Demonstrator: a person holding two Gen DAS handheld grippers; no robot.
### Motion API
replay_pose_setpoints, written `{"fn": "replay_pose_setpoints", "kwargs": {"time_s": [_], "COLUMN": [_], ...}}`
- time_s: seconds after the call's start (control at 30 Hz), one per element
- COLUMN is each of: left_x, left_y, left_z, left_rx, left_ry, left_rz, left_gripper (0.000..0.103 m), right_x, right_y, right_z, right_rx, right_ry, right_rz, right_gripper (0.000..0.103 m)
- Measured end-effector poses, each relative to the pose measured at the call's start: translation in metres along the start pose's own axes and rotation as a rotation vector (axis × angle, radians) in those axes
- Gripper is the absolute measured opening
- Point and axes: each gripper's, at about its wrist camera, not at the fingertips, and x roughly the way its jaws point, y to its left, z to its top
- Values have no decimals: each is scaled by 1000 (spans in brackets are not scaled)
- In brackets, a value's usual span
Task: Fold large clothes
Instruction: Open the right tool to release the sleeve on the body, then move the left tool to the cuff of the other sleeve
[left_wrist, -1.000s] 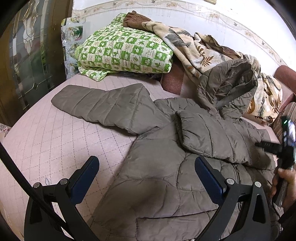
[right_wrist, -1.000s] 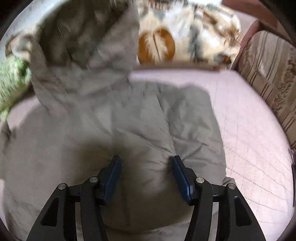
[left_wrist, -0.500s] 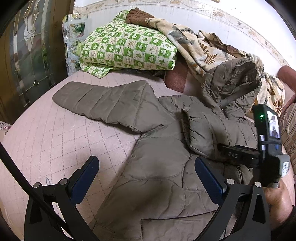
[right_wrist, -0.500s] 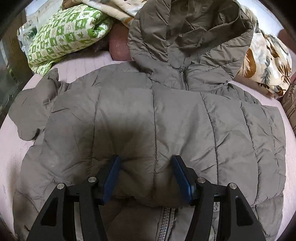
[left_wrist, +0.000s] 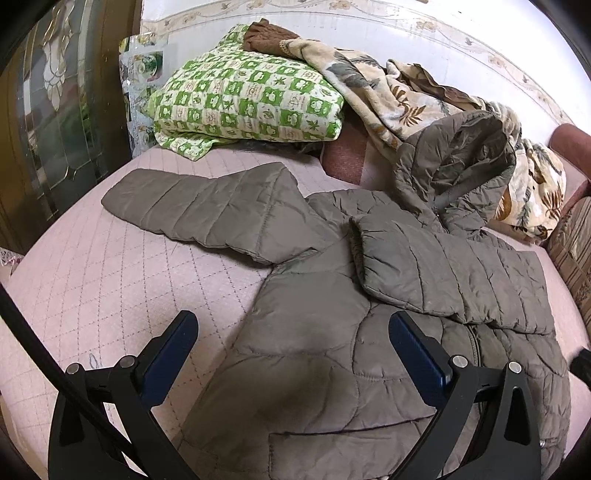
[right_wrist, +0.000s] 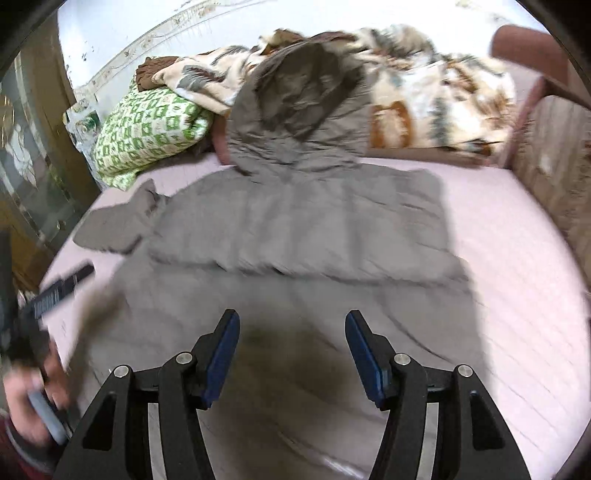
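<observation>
A: Left wrist view: sharp, evenly lit indoor light. A soft dark shadow falls on the jacket near the camera. Strong fisheye bending; black vignette at the corners.

B: Right wrist view?

A: Motion blur throughout; quilting on the jacket is smeared. The wall at far left is overexposed. The bed at right looks washed out. Near shadow between the fingers.

The quilted jacket is a dull grey-brown all over, lying on a pale pink bed cover stitched in a diamond grid. Behind the jacket sits a pillow checked in green and cream with leaf motifs, and beside that a cream blanket printed with brown and grey leaves. Both tongs are black with blue pads.
</observation>
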Motion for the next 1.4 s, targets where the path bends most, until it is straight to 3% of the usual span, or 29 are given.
{"fn": "replay_pose_setpoints", "kwargs": {"time_s": [0.13,0.3,0.47,0.63,0.87,1.17,1.4], "left_x": [-4,-27,-48,-66,-81,-69,-31], "left_y": [-14,-39,-53,-40,6,95,179], "left_z": [-14,-39,-60,-55,-15,30,57], "left_rx": [38,99,147,132,67,-83,-255], "left_ry": [-9,-13,27,12,-23,-13,84], "left_rz": [-1,-34,-73,-63,-33,81,123], "left_gripper": [103,103,103,103,103,103,103], "right_x": [-33,-39,-44,-40,-38,-23,7], "right_y": [-41,-68,-56,-30,-1,36,34], "right_z": [-29,-50,-47,-48,-43,11,2], "right_rx": [-1,84,47,-36,-104,-56,-39], "right_ry": [-13,-24,-65,-68,-80,-126,-63], "right_rz": [-66,-49,-29,-8,15,143,208], "right_gripper": [64,65,65,65,65,68,68]}}
